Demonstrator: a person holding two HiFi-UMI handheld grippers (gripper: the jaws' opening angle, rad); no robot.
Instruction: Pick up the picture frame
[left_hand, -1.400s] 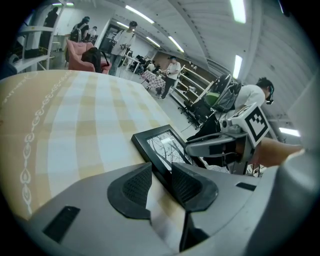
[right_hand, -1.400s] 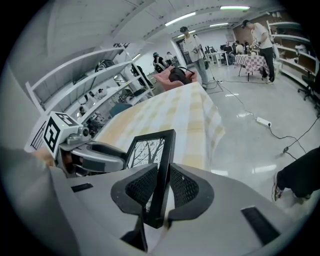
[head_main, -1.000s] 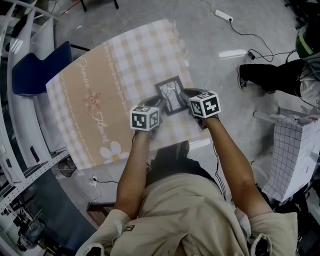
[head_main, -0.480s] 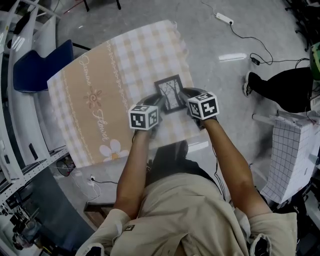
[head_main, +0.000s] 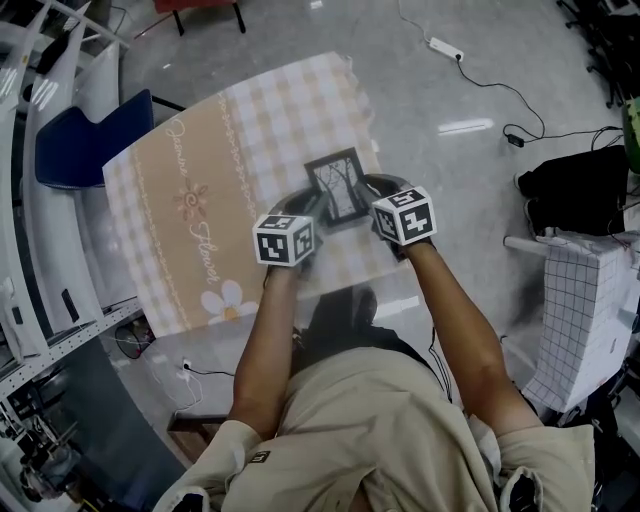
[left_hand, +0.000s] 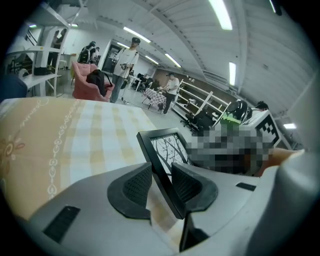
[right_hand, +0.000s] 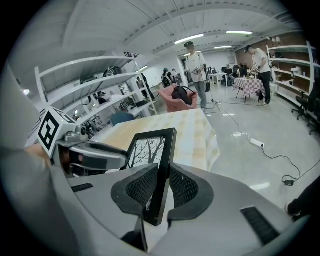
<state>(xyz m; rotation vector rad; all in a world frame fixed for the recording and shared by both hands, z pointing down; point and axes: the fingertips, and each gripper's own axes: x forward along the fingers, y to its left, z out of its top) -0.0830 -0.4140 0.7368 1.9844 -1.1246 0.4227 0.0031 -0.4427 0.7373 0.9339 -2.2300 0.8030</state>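
On the bench (head_main: 398, 287), towards its near right corner, over a checked cloth (head_main: 200, 170):

Item: one picture frame (head_main: 338, 186), black-edged, carrying a bare-tree print.

Hold: the left claw (head_main: 312, 208) is pinching the frame's left rail and the right claw (head_main: 368, 190) is pinching its right rail. Each is closing narrow, with ribbed pads pressing on the front and back of the rail.

Step in hand: the two-sided grasp appears made, so the lift is judged to be the part under way or about to begin. Whether the frame is clearing the cloth cannot be told.

Next move, as judged: both claws should be rising together at an even rate and keeping their spacing, so that the frame is neither twisting nor sliding out of the pads.

Views compared:
- The head view is giving the layout alone: the frame sitting between the two marker cubes, a blue chair (head_main: 80, 135) beside the bench's far left, and a power strip (head_main: 445, 47) lying on the floor.
- The left gripper view is showing the frame tilting upward between the pads, which the head view is not showing.
- The right gripper view is showing the frame edge-on and near upright, with the left claw just beyond it and people (right_hand: 196, 70) standing far off.
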